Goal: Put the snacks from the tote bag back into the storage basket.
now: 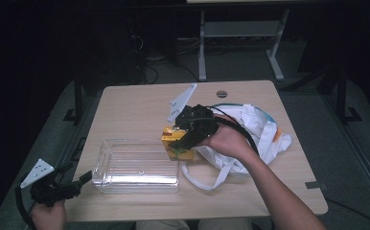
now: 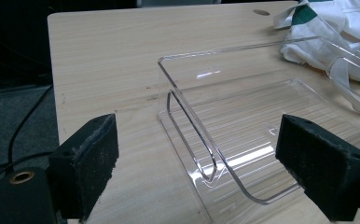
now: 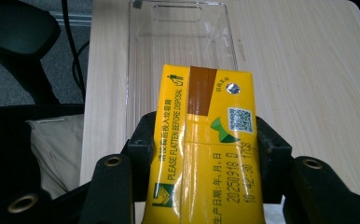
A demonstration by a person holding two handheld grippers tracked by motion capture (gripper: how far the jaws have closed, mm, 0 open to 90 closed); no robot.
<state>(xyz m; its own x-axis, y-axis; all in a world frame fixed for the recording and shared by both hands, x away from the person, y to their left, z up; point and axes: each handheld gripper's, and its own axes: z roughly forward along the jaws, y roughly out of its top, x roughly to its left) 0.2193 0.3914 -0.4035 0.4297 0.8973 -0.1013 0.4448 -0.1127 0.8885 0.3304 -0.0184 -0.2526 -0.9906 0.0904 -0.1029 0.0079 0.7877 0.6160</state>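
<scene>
A yellow drink carton is clamped between the jaws of my right gripper, just right of a clear plastic bin on the wooden table. The carton's top faces the bin, foil straw spot showing. My left gripper is open off the table's near left corner, pointing at the bin's left handle end, nothing between its pads. The bin looks empty.
A white cloth bag with long straps lies crumpled at the table's right, under my right forearm. A round cable hole sits near the far edge. Desk legs and cables stand on the floor beyond.
</scene>
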